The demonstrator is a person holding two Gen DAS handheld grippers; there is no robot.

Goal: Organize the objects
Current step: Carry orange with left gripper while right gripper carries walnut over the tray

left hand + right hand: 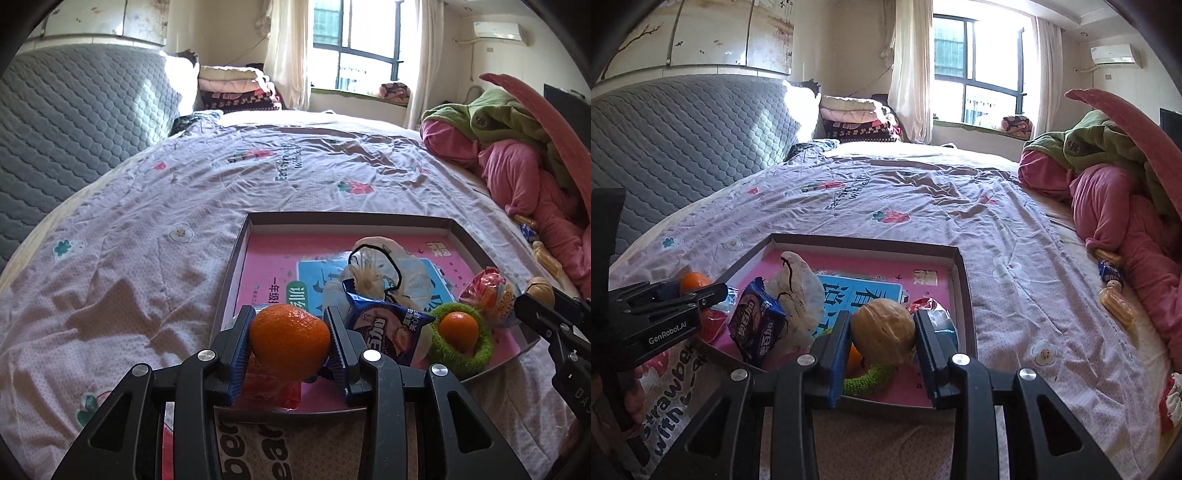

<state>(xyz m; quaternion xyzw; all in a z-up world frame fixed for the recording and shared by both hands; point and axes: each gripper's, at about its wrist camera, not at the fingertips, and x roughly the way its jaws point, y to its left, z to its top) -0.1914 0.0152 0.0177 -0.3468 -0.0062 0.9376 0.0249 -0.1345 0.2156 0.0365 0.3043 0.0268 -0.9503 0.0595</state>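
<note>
Between the blue pads of the left gripper sits a round orange tangerine, clamped on both sides just above the near left corner of the shallow brown cardboard tray with a pink printed floor. The right gripper likewise pinches a tan wrinkled walnut over the tray's near right part, above a fuzzy green ring. To do this well, lower each load onto bare pink floor beyond the fingers, clear of the blue snack packet, then part the jaws gently so nothing rolls.
</note>
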